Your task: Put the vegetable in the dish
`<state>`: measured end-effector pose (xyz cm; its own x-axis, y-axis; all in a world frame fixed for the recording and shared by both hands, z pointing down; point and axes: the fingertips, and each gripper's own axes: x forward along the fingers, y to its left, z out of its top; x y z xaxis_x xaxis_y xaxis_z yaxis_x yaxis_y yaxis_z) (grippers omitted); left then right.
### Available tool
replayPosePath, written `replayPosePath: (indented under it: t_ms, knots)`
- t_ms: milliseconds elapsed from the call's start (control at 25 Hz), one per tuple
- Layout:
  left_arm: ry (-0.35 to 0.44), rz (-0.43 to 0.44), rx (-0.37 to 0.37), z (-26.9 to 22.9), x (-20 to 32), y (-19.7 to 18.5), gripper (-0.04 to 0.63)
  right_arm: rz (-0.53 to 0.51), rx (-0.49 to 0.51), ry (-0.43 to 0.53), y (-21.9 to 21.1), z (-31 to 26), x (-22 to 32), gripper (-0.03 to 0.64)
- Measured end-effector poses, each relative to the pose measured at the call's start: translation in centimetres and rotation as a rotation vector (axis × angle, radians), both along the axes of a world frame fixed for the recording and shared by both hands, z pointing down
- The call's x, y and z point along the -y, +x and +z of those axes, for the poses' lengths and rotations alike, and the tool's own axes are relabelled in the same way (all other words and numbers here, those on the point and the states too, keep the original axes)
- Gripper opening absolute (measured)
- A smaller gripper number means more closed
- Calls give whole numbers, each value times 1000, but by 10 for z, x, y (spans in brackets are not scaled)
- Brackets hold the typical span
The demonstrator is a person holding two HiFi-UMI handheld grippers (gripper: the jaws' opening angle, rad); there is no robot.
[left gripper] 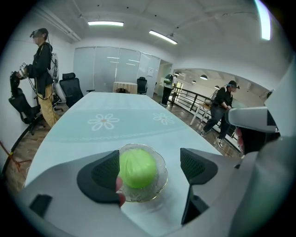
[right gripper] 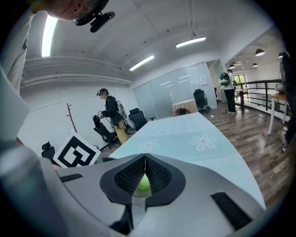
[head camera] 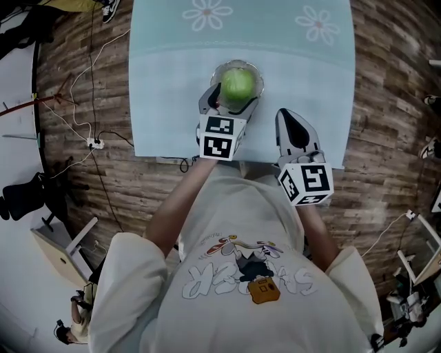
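Note:
A round green vegetable (head camera: 238, 84) lies in a small clear glass dish (head camera: 257, 73) on the pale blue table (head camera: 310, 69), near its front edge. My left gripper (head camera: 229, 103) reaches to the dish's near side and stands open. In the left gripper view the vegetable (left gripper: 138, 167) sits in the dish (left gripper: 162, 179) between the wide-apart jaws of the left gripper (left gripper: 150, 159), and the pads do not press on it. My right gripper (head camera: 286, 115) hovers to the right of the dish, shut on nothing. Under the closed tips of the right gripper (right gripper: 144, 159) a sliver of the vegetable (right gripper: 143, 185) shows.
White flower prints (head camera: 207, 12) mark the table's far part. Cables and a socket strip (head camera: 93, 143) lie on the wooden floor to the left. A person (left gripper: 41, 69) with office chairs (left gripper: 74, 90) stands beyond the table's left side; others stand by a railing (left gripper: 222, 109).

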<state>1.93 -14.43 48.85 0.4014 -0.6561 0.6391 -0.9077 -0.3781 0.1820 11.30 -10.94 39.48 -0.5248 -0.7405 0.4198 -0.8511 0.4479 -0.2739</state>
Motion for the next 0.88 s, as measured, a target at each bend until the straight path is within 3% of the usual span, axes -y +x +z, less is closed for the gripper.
replayPosePath:
  t_ms: [560, 880]
  knots:
    - [71, 50, -42, -76, -51, 18, 399, -44, 8, 61, 9, -35, -5, 23]
    - [121, 58, -69, -124, -73, 8, 367, -71, 34, 50, -1, -42, -20, 21]
